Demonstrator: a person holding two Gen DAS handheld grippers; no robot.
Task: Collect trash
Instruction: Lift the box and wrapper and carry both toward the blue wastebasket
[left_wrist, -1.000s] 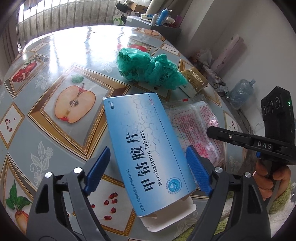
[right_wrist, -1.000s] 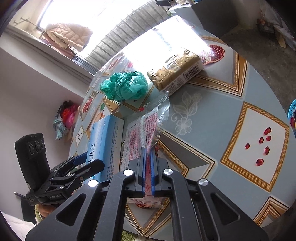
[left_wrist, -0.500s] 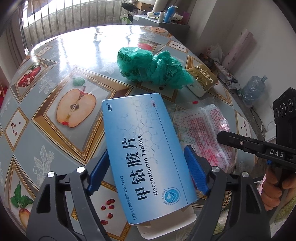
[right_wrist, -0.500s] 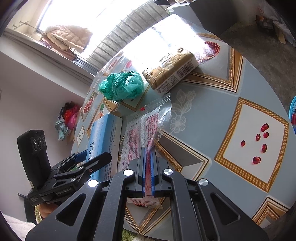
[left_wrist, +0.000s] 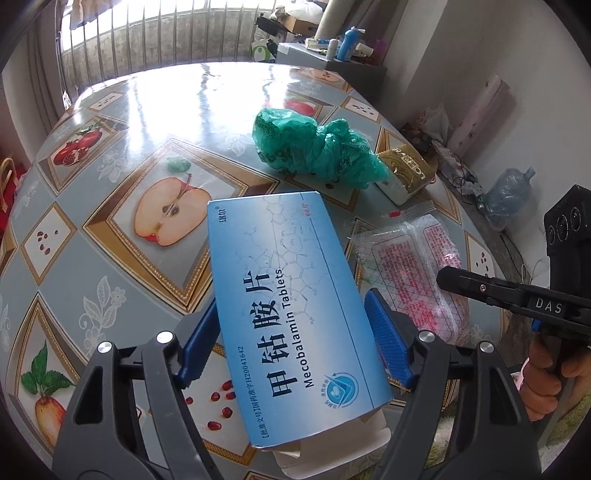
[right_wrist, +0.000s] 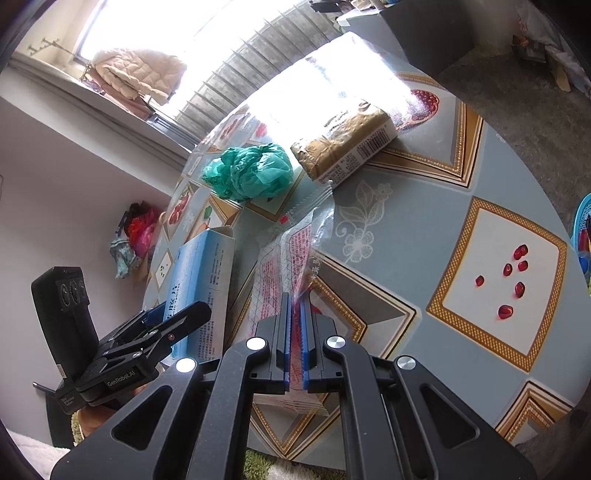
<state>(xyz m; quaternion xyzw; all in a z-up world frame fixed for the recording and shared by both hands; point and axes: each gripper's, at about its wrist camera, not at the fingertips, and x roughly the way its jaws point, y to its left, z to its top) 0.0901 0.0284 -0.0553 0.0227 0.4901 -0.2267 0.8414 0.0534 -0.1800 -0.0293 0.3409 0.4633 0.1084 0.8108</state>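
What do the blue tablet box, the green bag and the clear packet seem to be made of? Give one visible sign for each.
Blue tablet box: likely thin printed card, slightly glossy; the sign is its folded, unprinted end flap.
Green bag: thin plastic film, probably; it is crumpled and translucent.
Clear packet: glossy transparent plastic film with red print; its edge looks serrated.

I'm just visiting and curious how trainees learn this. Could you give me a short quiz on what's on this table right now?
1. True or false: the right gripper is shut on the clear plastic wrapper.
2. What lies between the left gripper's closing jaws?
3. Which sits nearest the green plastic bag? A) brown packet B) water bottle C) apple print

Key: 1 true; 2 the blue medicine box; 3 A.
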